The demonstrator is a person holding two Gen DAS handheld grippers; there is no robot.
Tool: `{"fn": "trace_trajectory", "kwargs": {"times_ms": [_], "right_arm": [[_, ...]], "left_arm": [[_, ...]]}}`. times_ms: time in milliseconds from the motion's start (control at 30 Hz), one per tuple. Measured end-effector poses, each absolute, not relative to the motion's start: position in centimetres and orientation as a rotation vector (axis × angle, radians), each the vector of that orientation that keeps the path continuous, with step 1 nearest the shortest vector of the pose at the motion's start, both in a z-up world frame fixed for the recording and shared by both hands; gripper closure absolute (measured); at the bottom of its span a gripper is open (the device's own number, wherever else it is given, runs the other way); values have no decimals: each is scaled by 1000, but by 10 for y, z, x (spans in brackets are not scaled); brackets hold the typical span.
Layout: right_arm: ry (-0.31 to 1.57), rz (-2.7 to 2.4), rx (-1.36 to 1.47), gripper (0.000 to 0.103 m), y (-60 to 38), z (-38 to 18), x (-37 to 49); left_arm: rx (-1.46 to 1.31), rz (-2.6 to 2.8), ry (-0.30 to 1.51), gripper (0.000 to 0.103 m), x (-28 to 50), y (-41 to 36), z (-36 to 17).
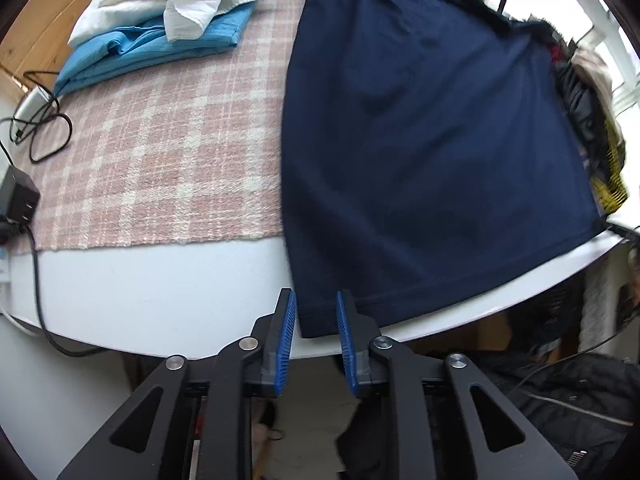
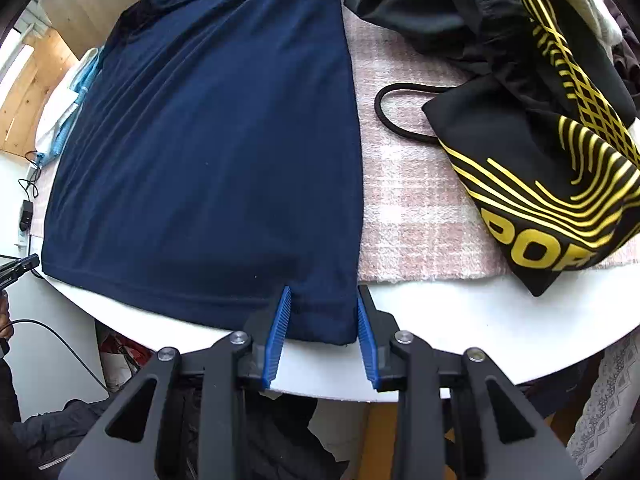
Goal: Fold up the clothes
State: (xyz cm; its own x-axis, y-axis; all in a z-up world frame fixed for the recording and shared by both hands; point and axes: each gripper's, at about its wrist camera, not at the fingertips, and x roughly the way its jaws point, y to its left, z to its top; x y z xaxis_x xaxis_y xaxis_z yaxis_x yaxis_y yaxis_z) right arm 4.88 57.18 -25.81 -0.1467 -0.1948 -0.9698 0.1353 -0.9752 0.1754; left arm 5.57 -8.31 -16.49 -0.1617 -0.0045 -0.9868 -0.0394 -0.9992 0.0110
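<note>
On a white bench half covered by a pink checked cloth, one navy shirt lies spread flat with its hem along the near edge, laid out this way, it seems, so both lower corners can be taken at once for a fold. Two sets of tongs stand above that hem, one at each corner. The left tongs point down over the shirt's left corner with their blue pads apart and the hem corner lying between them; the pads do not press the fabric, so the grip is released. The right tongs straddle the right corner, their two pads parted on either side of the hem, and the cloth there wrinkles slightly near the left pad (whether that pad already touches the fabric cannot be told), so they read as not yet clenched. To one side, a small stack waits: one blue garment with one white garment on top, set well apart from the shirt, probably to keep the working area free. On the other side a heap of unfolded clothes includes one black piece with yellow stripes and a black cord looping out beside it. A black charger and its cables rest at the far left edge of the bench.
</note>
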Motion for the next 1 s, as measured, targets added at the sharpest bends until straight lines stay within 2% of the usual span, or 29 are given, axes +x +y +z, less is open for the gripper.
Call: {"fn": "trace_trajectory", "kwargs": {"times_ms": [333, 367, 433, 567, 700, 800, 867, 900, 1000], "right_arm": [[58, -2238, 1866, 71, 545, -256, 47], [63, -2237, 1864, 77, 542, -255, 46], [64, -2232, 1853, 94, 538, -254, 45], [-26, -2235, 1790, 96, 536, -241, 41], [-225, -2274, 1693, 96, 543, -209, 26], [-384, -2303, 1611, 96, 549, -184, 10], [-427, -2331, 1566, 96, 549, -177, -32], [-436, -2348, 1545, 96, 547, -173, -59], [-484, -2412, 1473, 96, 532, -142, -132]], "left_arm": [[-2049, 2356, 45, 84, 47, -100, -172], [-2044, 2353, 43, 85, 47, -101, -172], [-2028, 2342, 28, 101, 45, -103, -170], [-1977, 2364, -20, 102, 44, -113, -154], [-1908, 2470, -254, 102, 43, -153, -111], [-1824, 2519, -319, 102, 19, -174, -84], [-1774, 2554, -288, 102, -20, -180, -72], [-1738, 2558, -329, 102, -51, -185, -65], [-1637, 2618, -341, 102, -52, -124, -56]]}}
